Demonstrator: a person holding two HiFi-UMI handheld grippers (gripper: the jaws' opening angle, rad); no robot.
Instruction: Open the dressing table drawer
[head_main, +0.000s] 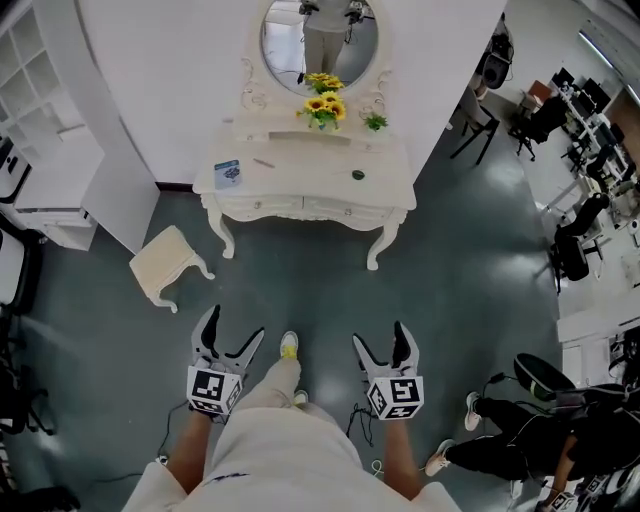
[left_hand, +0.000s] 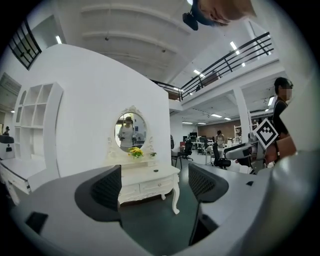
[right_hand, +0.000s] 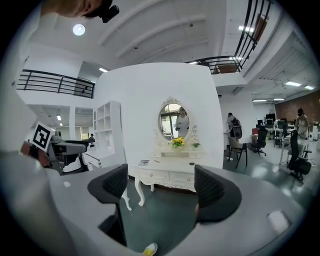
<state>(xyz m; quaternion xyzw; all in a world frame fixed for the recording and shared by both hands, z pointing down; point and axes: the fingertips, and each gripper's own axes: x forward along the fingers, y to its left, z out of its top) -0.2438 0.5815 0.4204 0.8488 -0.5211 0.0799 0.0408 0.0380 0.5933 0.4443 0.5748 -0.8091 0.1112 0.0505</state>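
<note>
Grey floor (head_main: 440, 300) lies open between us and the table (head_main: 300, 178) at the upper middle of the head view. Its drawers (head_main: 345, 211) face us, fronts running left to right, straight ahead and well apart from both grippers. Low in frame, the left gripper (head_main: 236, 322) and right gripper (head_main: 380, 333) are spread wide and empty, about equally far off. We judge an approach comes first.

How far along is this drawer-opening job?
Nothing is done: the drawers on the dressing table look shut. In hand, nothing: left gripper and right gripper are open, empty, well short of the table. Left: approach, grasp a drawer, pull it out.
</note>
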